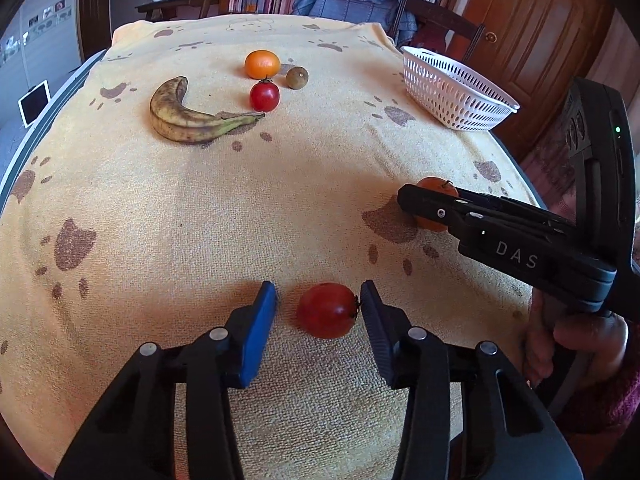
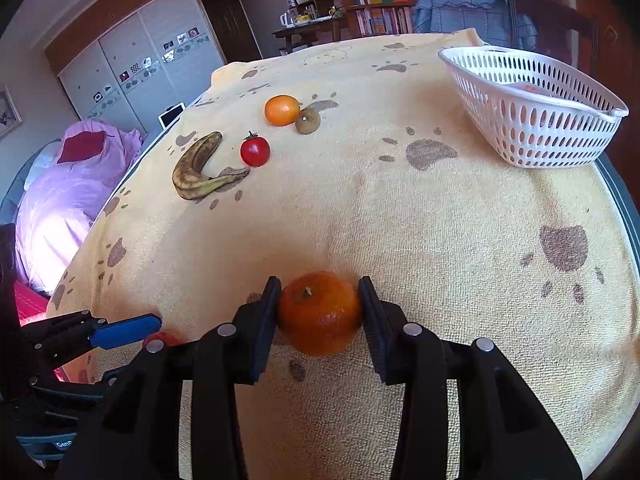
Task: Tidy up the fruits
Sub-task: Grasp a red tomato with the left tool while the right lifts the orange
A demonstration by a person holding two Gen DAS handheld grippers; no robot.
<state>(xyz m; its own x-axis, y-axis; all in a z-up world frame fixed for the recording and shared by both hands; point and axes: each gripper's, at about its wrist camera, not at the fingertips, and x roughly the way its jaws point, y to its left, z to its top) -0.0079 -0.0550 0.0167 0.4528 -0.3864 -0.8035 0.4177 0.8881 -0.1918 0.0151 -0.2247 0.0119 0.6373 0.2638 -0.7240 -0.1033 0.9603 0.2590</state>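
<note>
My right gripper has its jaws pressed against both sides of a round orange tangerine on the yellow paw-print towel-covered surface; the white perforated plastic basket sits far right.

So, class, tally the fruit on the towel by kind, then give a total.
Tomatoes: 2
Oranges: 2
Banana: 1
Small brown fruit: 1
Total: 6

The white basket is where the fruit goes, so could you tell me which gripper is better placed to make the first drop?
Probably the right gripper: its fingers already press both sides of the mandarin, and the basket lies on its side.
</note>
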